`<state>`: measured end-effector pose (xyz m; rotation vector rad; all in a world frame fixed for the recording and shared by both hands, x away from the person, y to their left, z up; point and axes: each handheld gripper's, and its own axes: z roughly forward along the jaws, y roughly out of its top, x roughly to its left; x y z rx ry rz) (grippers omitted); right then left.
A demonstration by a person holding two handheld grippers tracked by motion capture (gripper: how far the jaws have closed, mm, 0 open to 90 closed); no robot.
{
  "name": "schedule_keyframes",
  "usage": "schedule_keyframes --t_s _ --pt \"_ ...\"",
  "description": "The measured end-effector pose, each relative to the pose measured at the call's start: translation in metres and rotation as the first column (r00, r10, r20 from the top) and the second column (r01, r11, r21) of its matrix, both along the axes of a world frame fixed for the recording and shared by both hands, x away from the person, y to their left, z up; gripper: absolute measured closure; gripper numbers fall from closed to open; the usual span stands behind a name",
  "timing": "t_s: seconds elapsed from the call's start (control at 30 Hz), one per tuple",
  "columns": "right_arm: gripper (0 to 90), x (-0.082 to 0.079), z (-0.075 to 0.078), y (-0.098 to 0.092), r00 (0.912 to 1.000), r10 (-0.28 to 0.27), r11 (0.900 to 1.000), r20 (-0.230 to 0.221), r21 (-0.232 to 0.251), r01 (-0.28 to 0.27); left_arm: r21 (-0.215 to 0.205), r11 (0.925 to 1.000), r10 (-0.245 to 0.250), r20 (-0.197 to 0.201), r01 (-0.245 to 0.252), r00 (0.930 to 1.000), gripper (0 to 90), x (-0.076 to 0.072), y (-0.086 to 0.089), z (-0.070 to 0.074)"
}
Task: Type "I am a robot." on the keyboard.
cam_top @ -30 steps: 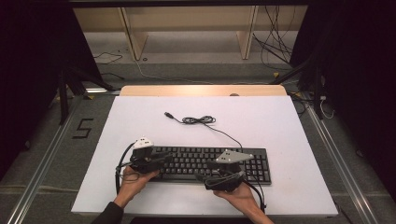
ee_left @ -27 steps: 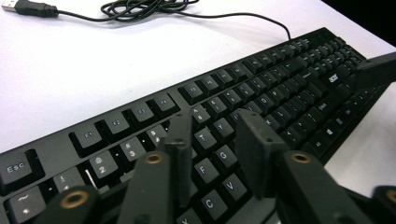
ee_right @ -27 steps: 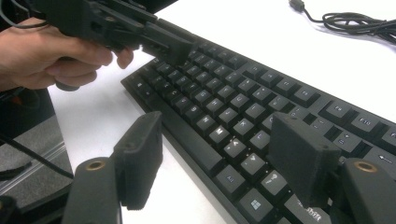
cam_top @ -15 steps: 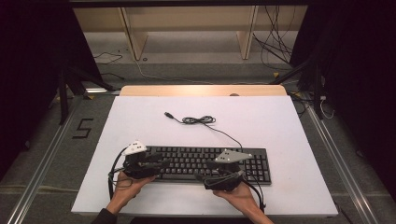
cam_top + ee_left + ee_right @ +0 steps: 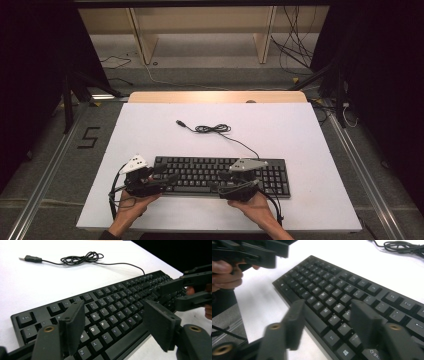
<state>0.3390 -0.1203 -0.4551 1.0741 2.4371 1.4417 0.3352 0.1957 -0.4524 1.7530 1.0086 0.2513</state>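
A black keyboard (image 5: 220,175) lies flat near the front of the white table (image 5: 300,135). Its thin cable (image 5: 214,129) coils behind it and ends in a loose USB plug (image 5: 179,122). My left gripper (image 5: 167,176) hovers at the keyboard's left end. Its jaws have just been opening and stand wide over the letter keys (image 5: 110,317), pressing on nothing (image 5: 116,325). My right gripper (image 5: 218,181) is low over the front edge near the middle. Its jaws have just been closing, and still straddle the edge (image 5: 329,322) with a gap, the keys (image 5: 332,302) bare between them.
A wooden strip (image 5: 215,96) runs along the table's far edge, with shelving and floor cables beyond. Bare white surface lies behind and to both sides of the keyboard. The two grippers point at each other across the keys, a hand's width apart.
My left gripper has slid left and a little toward the person, off the keys, and its jaws have spread. The right hand has kept its place. The keyboard has not shifted.
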Motion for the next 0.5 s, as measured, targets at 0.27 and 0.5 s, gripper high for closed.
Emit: schedule_keyframes --t_s 0.27,0.5 --pt "70.1 0.0055 -0.0037 0.0042 0.9998 -0.014 0.999 -0.016 -0.033 0.013 -0.007 1.0 0.008 0.015 -0.007 0.9999 30.9 -0.0062 0.0061 -0.0012" --pt "84.4 0.0101 -0.0091 0.0101 0.9993 -0.025 0.997 -0.027 -0.074 0.023 -0.002 1.0 0.003 0.028 -0.002 0.9996 30.5 -0.0108 0.0078 -0.0009"
